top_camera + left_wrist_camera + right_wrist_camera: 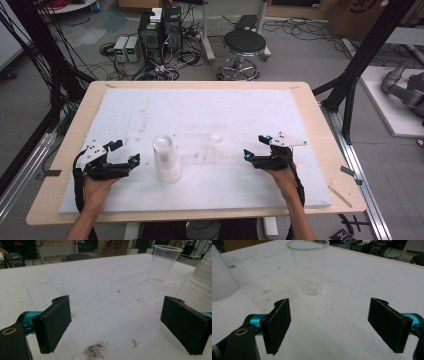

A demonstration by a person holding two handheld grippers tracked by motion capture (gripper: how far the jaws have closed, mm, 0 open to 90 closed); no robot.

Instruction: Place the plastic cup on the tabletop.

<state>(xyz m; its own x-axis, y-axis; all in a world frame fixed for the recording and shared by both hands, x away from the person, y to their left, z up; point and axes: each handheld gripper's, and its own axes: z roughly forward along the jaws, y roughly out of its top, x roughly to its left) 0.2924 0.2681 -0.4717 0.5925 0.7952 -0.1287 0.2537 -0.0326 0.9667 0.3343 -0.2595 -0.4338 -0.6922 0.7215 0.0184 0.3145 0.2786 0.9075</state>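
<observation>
Near edge of the bench point(320, 131): two hands come in from the bottom, each holding a gripper low over the white foam sheet point(250, 107). Left gripper point(123, 153) sits at near left, fingers point(53, 322) spread wide, nothing between them. Right gripper point(255, 146) sits at near right, fingers point(277, 323) likewise wide apart and empty; grey three-cornered plate on top.

Stack of white cups point(166, 158), upside down, stands near the centre of the sheet, just right of the left gripper and not touching it. In the left gripper view the stack point(200, 287) rises close behind the right-hand finger.

Single clear cup point(217, 127) stands upright, farther back and right of the stack, apart from it. Right gripper view: clear cup point(309, 267) straight ahead of the open fingers, well clear of them; stack point(222, 280) at far left.

Sheet surface: dark smudges and a small reddish fleck point(135, 343) near the left gripper.
</observation>
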